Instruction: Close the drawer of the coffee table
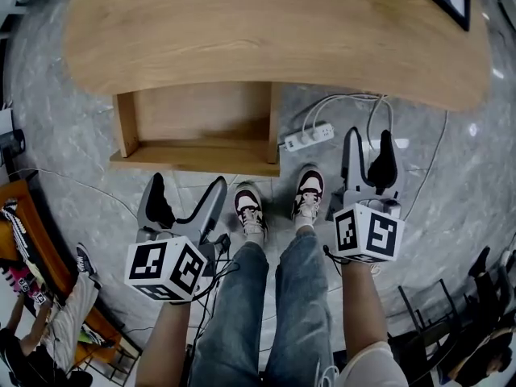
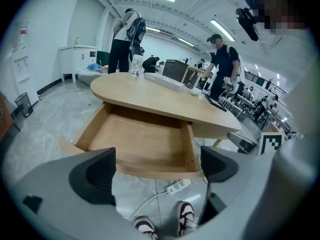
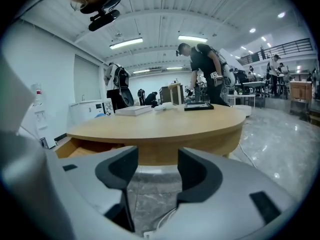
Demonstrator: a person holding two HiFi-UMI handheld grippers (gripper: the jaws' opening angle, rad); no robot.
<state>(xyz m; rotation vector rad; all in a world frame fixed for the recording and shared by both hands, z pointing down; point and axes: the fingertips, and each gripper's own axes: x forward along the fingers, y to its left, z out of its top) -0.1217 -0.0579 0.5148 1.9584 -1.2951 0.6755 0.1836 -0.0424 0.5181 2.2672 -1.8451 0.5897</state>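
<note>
We hold the left gripper tilted down toward the floor, jaws wide apart w/ nothing between. The drawer front shows thru the gap, clear of both pads. The right gripper sits flatter, aimed at the edge of the wooden surface, jaws part-open w/ nothing between. Both forearms reach fwd, one on each side of our legs. The drawer is pulled out from under the surface, open, just ahead of the left gripper. Count: 2 grippers, 1 drawer, 1 power strip on the floor by the drawer's corner, 2 shoes.
</note>
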